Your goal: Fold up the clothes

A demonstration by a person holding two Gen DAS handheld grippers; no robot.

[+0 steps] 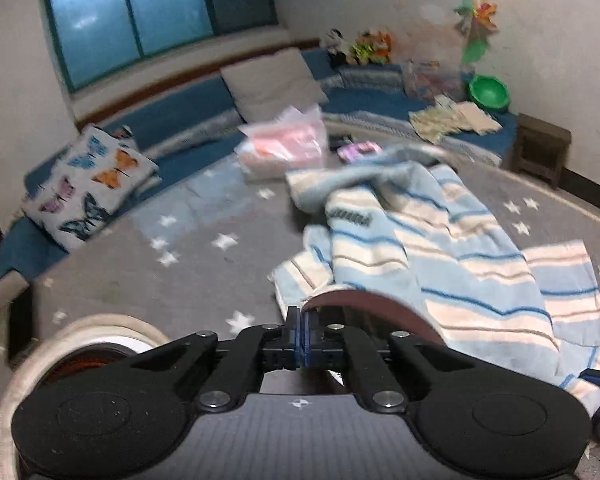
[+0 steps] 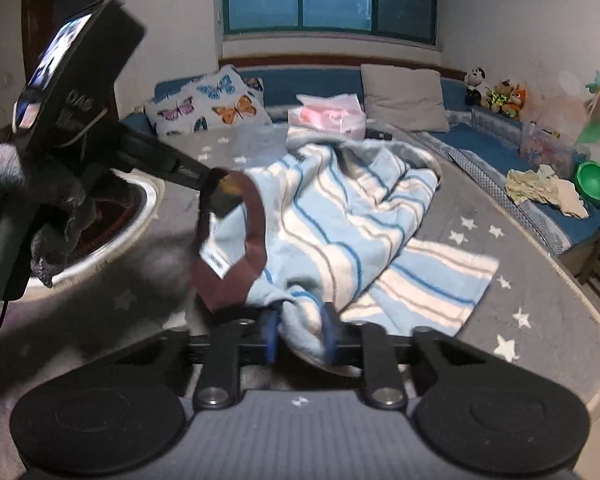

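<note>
Mid-fold, by the look of it: light-blue striped fleece garment (image 2: pixel 340 216) rumpled on the grey star-print round surface (image 2: pixel 512 280), brown collar band lifted. Left gripper (image 1: pixel 302 336), jaws pressed together, pinching that band; right gripper (image 2: pixel 300 336), jaws clamped on bunched fleece. Next: likely spreading it flat. Only the right view shows the left gripper's grip on the collar from outside.
</note>
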